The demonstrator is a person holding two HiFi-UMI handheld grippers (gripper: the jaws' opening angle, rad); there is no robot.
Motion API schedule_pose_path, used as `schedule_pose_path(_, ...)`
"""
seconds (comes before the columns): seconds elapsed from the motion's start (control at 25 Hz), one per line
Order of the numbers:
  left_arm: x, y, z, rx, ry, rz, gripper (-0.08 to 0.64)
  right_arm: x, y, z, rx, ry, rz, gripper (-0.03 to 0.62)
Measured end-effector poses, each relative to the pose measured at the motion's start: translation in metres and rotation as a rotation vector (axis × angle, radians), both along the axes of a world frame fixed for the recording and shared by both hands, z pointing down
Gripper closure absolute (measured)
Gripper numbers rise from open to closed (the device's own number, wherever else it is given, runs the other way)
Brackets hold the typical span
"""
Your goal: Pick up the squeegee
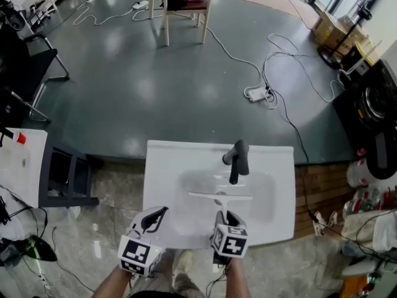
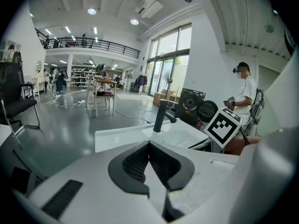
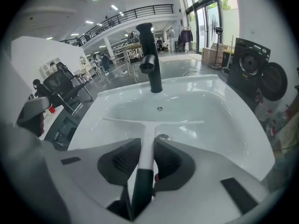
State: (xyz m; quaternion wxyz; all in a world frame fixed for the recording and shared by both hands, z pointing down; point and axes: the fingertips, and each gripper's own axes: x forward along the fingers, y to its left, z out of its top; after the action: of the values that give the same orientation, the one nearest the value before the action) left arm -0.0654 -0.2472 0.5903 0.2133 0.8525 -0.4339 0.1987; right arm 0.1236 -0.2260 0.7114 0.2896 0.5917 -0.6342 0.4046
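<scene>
Grey polished floor surrounds a white sink (image 1: 279, 166), which serves as our reference landmark. At the sink's far rim stands a black faucet (image 1: 237, 160), its spout reaching over the basin. Beyond the sink we note a wooden chair (image 1: 183, 5) and loose cables (image 1: 291, 73) running to a power strip (image 1: 256, 94); to the right of the sink stands a dark washing machine (image 1: 372, 104).

Over the sink's near rim we see the right gripper (image 3: 147, 148), pointing steeply down into the basin. Its jaws are clamped on the stem of the squeegee (image 3: 152, 125), just where the white stem meets the black grip. The squeegee's white blade lies crosswise over the basin, between the drain (image 3: 160, 108) and the near rim. Whether the blade touches the basin we cannot tell.

At the sink's near left corner we find the left gripper (image 2: 149, 148), aimed across the sink toward the faucet. Its jaws are pressed together at the tips, with nothing between them.
</scene>
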Motion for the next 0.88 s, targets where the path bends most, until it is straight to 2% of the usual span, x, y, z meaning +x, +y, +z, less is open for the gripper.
schedule_pose_path(0.48,-0.002,0.045,-0.063,0.114,0.041,-0.014,0.558,0.005,0.023,-0.097,0.191,0.043,-0.004,0.506)
schedule_pose_path(0.88,-0.010,0.098,-0.112,0.204,0.058,-0.018,0.558,0.012,0.070,-0.188,0.370,0.080,0.023,0.506)
